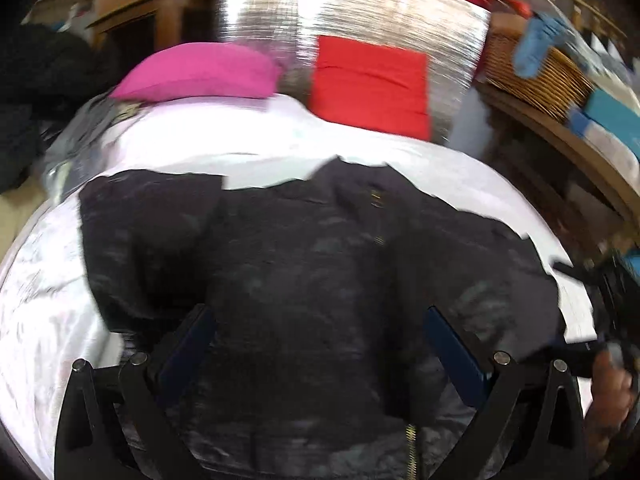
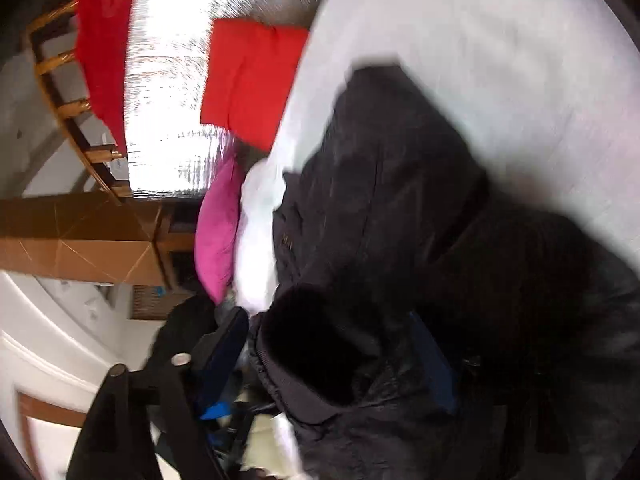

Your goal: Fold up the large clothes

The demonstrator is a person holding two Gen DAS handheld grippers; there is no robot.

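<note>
White bed sheet carries the dark zip jacket, spread front-up. Left gripper hovers over its hem, fingers apart. Right gripper has fingers spread around the sleeve cuff; clamp it firmly, then carry the sleeve across the chest, keeping it flat.

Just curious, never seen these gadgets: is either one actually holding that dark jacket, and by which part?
Left tool: open over the jacket, holding nothing. Right tool: fingers wide around the sleeve cuff; too blurred to tell any grip.

Matt black jacket of slightly shiny cloth; smooth white sheet; woven wicker basket; glossy silver foil panel.
</note>
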